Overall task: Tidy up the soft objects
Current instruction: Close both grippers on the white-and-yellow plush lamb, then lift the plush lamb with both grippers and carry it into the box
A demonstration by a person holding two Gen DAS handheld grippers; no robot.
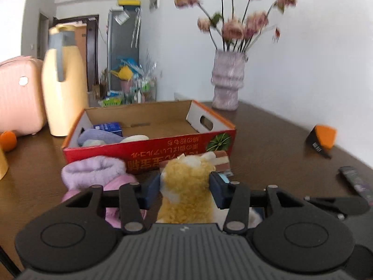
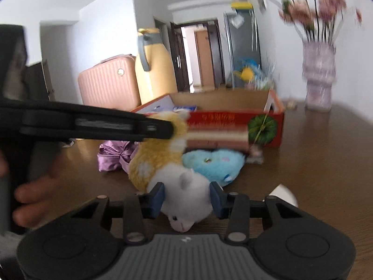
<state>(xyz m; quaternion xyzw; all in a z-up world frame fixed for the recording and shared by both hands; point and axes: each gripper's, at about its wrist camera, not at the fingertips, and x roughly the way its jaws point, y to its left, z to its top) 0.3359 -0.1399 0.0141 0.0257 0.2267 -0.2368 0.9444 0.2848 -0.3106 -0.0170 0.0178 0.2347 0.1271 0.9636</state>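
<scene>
A yellow and white plush hamster (image 1: 186, 182) (image 2: 163, 161) lies in front of the red cardboard box (image 1: 149, 149) (image 2: 235, 116). My left gripper (image 1: 185, 187) is shut on its yellow body. My right gripper (image 2: 186, 199) is shut on its white head. The left gripper also shows in the right wrist view (image 2: 93, 123), reaching in from the left. A lilac fluffy sock (image 1: 93, 171) lies left of the hamster. A blue plush (image 2: 214, 163) and a purple satin cloth (image 2: 114, 154) lie on the table. The box holds a lavender cloth (image 1: 98, 135) and a blue packet (image 1: 109, 126).
A cream thermos jug (image 1: 63, 84), a pink suitcase (image 1: 18, 95) and an orange (image 1: 8, 140) stand left of the box. A vase of pink flowers (image 1: 226, 81) stands behind it. An orange-and-black box (image 1: 322, 138) and a dark remote (image 1: 356, 182) lie at the right.
</scene>
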